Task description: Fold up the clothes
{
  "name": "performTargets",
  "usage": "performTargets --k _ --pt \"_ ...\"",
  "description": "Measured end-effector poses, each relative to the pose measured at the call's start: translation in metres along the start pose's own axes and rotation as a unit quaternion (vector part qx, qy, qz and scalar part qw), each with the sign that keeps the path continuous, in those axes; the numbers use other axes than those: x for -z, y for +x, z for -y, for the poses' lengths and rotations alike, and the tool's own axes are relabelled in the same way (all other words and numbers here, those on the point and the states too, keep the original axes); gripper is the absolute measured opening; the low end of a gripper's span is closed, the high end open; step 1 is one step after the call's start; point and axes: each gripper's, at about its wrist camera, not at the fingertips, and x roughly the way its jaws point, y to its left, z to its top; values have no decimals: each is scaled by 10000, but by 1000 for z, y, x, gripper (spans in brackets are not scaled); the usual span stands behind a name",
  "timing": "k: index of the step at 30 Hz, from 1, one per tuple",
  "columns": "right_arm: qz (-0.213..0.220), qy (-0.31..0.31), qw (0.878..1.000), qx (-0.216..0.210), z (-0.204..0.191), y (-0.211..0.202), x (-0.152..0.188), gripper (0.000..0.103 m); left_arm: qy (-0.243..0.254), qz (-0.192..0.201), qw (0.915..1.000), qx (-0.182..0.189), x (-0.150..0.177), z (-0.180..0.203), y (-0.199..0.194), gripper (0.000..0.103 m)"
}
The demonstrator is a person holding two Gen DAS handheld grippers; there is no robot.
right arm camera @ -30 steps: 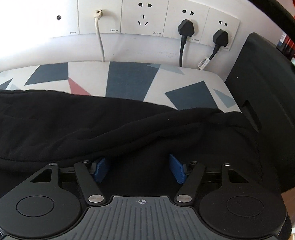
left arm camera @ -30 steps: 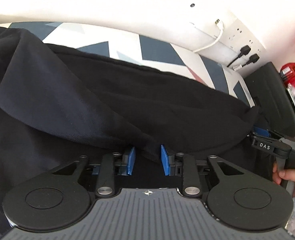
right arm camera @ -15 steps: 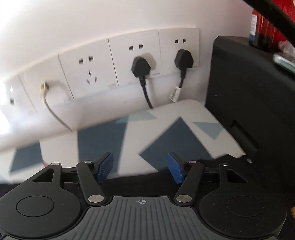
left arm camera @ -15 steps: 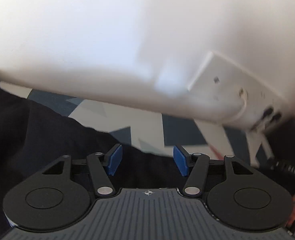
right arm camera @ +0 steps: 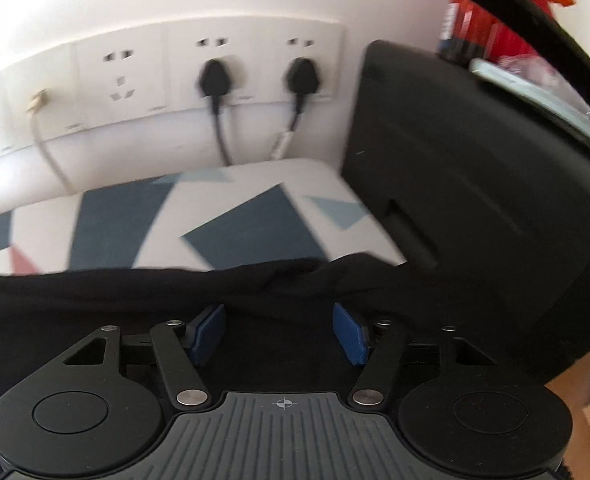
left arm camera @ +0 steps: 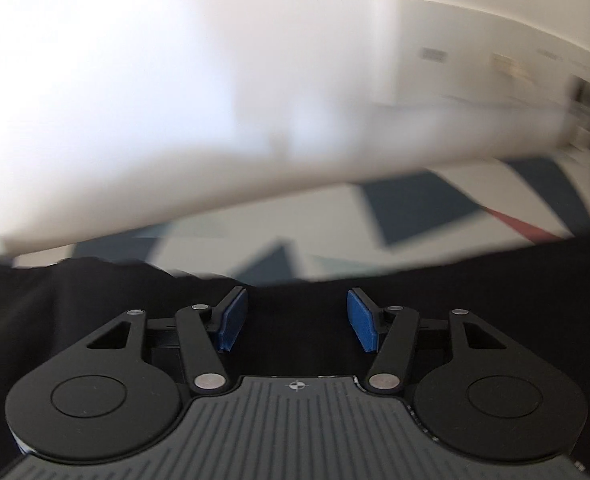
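Two wrist views, both smeared by motion. The left gripper (left arm camera: 297, 319) has its blue pads spread over a black fabric garment (left arm camera: 95, 300), pinching nothing. The garment lies on a white cloth with navy and red triangles (left arm camera: 415, 208); the wall above is a white blur. The right gripper (right arm camera: 279, 334) is likewise spread above the garment's rumpled edge (right arm camera: 279, 276). Behind are white wall sockets (right arm camera: 199, 68) with two black plugs and a black plastic case (right arm camera: 475, 184), its right side cut off.

Black garment (right arm camera: 95, 300): matt cloth. Patterned sheet (right arm camera: 235, 232): smooth fabric.
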Motion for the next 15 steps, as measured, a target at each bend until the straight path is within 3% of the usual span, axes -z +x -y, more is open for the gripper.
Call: performTargets --k 3,6,8,11,13,15 --pt "31 89 9999 70 0 6 -4 57 -198 -53 9996 -181 -6 -16 6 58" --pt "72 -126 9999 89 -13 1 -11 57 -33 -65 9996 -261 -9 -16 1 58" --pt "251 -385 9980 -427 -23 -11 -11 64 23 26 9999 -132 -8 -14 -7 58" --pt "382 -1322 9860 -943 -48 -20 -5 75 228 26 9993 278 -5 -4 -11 60" --pt "402 -1809 9770 -1052 -61 -20 1 81 461 -14 9978 473 2 3 -14 60" --pt "363 -2051 9728 -1011 -68 -14 4 77 695 7 9964 493 12 10 -17 62"
